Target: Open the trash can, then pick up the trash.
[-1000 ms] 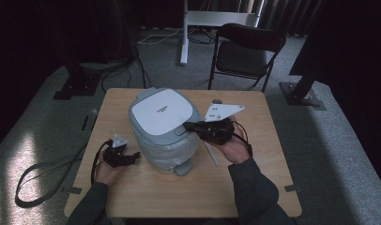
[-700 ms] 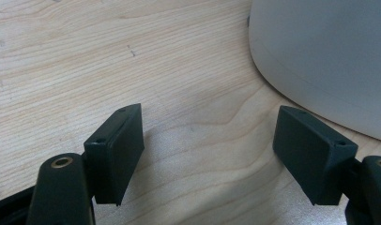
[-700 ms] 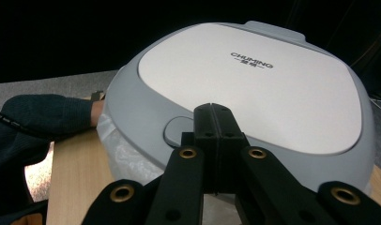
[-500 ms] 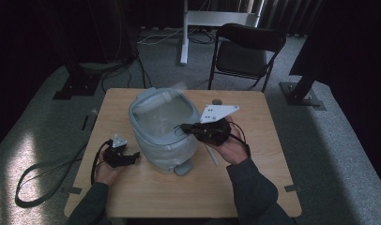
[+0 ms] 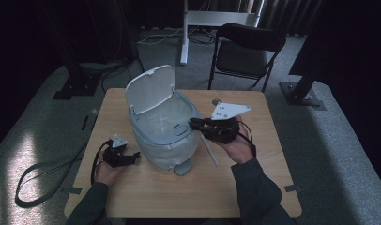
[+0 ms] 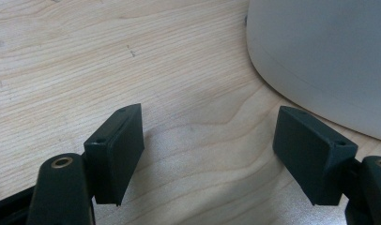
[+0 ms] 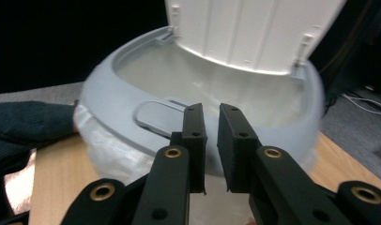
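Note:
A grey lidded bin [image 5: 165,136] stands left of the table's middle, its white lid [image 5: 150,89] swung upright at the back. My right gripper [image 5: 192,123] points at the bin's front rim, just right of the grey push tab [image 5: 180,129]. In the right gripper view its jaws [image 7: 211,136] stand a narrow slit apart with nothing between them, having just been opening, right beside the tab [image 7: 156,116] and below the lid [image 7: 254,28]. My left gripper [image 5: 134,155] rests on the table by the bin's left base, open wide [image 6: 209,154], near the bin's wall [image 6: 320,51].
A thin white stick [image 5: 209,150] lies on the wooden table [image 5: 179,197] right of the bin. A small round object [image 5: 216,101] sits near the far edge. Behind the table stand a black folding chair [image 5: 249,47] and a white stand [image 5: 212,18]. A cable [image 5: 38,173] loops on the floor at left.
The bin's lid was shut a second ago, half raised after that, and now stands fully up. The right gripper has stayed near the front rim. The left gripper has not moved.

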`<state>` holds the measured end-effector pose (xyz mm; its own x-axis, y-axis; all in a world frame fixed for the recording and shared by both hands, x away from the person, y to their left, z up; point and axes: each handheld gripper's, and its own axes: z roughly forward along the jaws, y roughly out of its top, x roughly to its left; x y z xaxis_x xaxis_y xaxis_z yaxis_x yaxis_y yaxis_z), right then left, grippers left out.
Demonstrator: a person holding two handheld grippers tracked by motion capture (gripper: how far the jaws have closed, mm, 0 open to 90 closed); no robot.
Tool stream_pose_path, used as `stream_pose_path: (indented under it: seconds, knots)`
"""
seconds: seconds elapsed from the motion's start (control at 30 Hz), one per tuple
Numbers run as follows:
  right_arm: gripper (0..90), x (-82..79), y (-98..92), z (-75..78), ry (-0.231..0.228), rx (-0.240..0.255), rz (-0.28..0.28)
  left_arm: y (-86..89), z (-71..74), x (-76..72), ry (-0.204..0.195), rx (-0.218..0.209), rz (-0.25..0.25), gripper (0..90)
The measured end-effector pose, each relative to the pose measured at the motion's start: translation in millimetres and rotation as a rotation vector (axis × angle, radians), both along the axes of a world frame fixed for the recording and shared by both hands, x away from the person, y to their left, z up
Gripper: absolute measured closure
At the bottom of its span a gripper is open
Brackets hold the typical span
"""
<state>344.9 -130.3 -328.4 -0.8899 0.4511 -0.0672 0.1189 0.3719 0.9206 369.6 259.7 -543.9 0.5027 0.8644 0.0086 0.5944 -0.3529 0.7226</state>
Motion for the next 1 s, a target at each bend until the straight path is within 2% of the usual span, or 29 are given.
stream_pose_path:
  seconds: [0.2, 0.4, 0.63, 0.8, 0.9, 1.0]
  knots:
    - [75.7, 5.6, -9.5, -1.7, 0.007, -0.001, -0.050, 1.4, 0.2, 0.3, 0.003, -0.011, 0.000, 25.2]
    - [70.1, 7.6, -14.9, -4.9, -0.003, -0.027, -0.115, 2.2, 0.4, 0.7, 0.008, -0.016, -0.004, 25.2]
    - [65.7, 8.7, -29.9, -9.7, -0.005, -0.017, -0.179, 0.3, 0.1, 0.4, 0.000, 0.002, -0.005, 25.2]
    - [65.0, 11.1, -46.4, -17.4, 0.006, -0.011, -0.241, 0.2, 0.1, 0.4, 0.000, 0.004, -0.005, 25.2]
    - [65.3, 12.0, -51.4, -22.9, 0.017, -0.008, -0.258, 0.1, 0.1, 0.4, 0.000, 0.004, -0.005, 25.2]
    - [65.5, 13.2, -52.6, -28.6, 0.020, -0.029, -0.271, 0.1, 0.1, 0.3, 0.001, 0.004, -0.005, 25.2]
